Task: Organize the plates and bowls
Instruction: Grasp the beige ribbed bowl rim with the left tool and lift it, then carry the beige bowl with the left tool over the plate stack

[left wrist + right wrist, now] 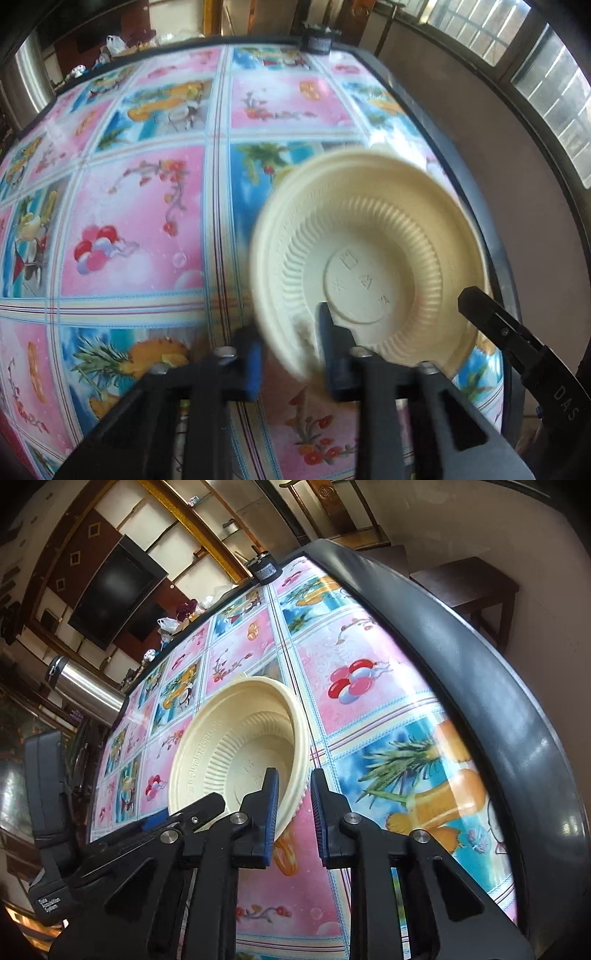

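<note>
A cream plastic bowl (pixel 369 236) with ribbed sides is over the right part of the table, its opening tilted toward both cameras. My left gripper (pixel 288 332) is shut on its near rim, one blue pad inside the bowl and one outside. My right gripper (pixel 293 794) is shut on another part of the rim (pixel 295 775), likewise with a pad on each side of the wall. In the right wrist view the bowl (pixel 240 738) shows a second rim line inside; I cannot tell whether another bowl is nested there. A right gripper finger (pixel 476 299) shows in the left wrist view.
The table carries a pink and blue picture cloth (pixel 140 221) and has a black padded edge (pixel 480 701). A small black device (pixel 267 570) sits at its far edge. Beyond the table are a steel flask (pixel 85 690), a dark screen (pixel 118 590) and a wooden stool (pixel 469 587).
</note>
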Demonstrator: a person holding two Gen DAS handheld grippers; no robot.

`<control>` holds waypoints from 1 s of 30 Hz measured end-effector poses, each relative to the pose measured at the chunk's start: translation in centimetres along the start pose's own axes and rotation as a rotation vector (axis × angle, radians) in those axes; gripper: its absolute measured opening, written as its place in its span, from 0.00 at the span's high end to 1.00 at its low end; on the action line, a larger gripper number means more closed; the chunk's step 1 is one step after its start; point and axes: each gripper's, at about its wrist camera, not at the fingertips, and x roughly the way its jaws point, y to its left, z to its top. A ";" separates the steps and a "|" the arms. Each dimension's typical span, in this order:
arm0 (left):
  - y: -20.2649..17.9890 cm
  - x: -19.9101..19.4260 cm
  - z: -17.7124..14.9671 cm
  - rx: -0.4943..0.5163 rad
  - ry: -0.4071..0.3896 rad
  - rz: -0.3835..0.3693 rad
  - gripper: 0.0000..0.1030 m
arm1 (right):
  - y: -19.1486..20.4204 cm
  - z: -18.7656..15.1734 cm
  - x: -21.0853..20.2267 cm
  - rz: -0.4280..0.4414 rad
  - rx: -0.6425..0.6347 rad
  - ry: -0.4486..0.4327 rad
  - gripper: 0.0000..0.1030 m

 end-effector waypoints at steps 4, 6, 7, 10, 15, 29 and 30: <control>0.2 -0.7 -1.1 0.023 -0.022 0.031 0.82 | 0.4 -1.1 0.0 0.011 -0.017 0.007 0.84; 0.6 -1.2 -1.6 0.018 -0.026 0.027 0.82 | 0.7 -1.8 -0.3 0.026 -0.014 0.004 0.84; 0.9 -1.5 -2.0 0.014 -0.030 0.027 0.82 | 0.8 -2.1 -0.4 0.032 -0.016 0.003 0.84; 1.9 -2.4 -3.2 0.007 -0.031 0.036 0.82 | 1.8 -3.2 -1.0 0.050 -0.033 0.005 0.84; 3.6 -4.2 -5.4 0.002 -0.048 0.064 0.82 | 3.9 -5.4 -1.6 0.072 -0.075 0.022 0.84; 10.0 -7.3 -11.2 -0.082 -0.073 0.133 0.82 | 9.8 -11.4 -0.1 0.122 -0.164 0.119 0.84; 10.4 -7.5 -11.5 -0.090 -0.073 0.135 0.82 | 10.1 -11.6 -0.1 0.125 -0.168 0.122 0.84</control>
